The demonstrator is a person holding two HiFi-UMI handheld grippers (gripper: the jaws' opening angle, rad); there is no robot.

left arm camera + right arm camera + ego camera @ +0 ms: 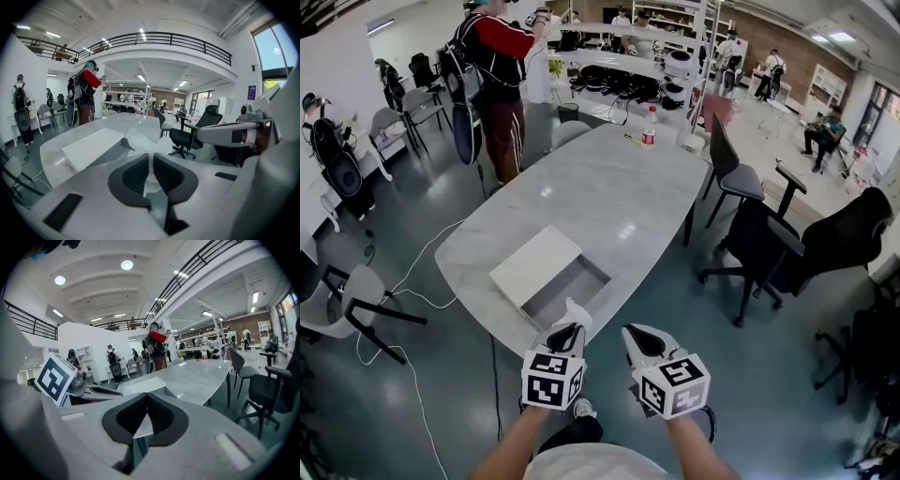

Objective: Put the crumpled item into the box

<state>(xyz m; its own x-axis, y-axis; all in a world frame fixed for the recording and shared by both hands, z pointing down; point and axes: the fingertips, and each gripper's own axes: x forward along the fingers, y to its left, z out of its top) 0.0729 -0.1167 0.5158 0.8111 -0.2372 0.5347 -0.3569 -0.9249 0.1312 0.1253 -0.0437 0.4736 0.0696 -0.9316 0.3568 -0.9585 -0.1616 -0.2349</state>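
Note:
A white box lies near the front edge of the marble table [609, 187], its white lid [534, 264] next to the open grey compartment [567, 292]. My left gripper [567, 330] hovers just short of the table's front edge, shut on a crumpled whitish item [577, 312] that sticks out past the jaws. In the left gripper view that crumpled item [143, 144] is pinched in the left gripper [150, 161], with the box [91, 147] beyond it to the left. Beside it on the right, my right gripper [636, 336] is shut with nothing in it [146, 397].
A water bottle [649, 127] stands at the table's far end. A person with red sleeves [499, 75] stands by the far left corner. Black office chairs [769, 248] are on the right, a white chair [347, 305] and floor cables [422, 281] on the left.

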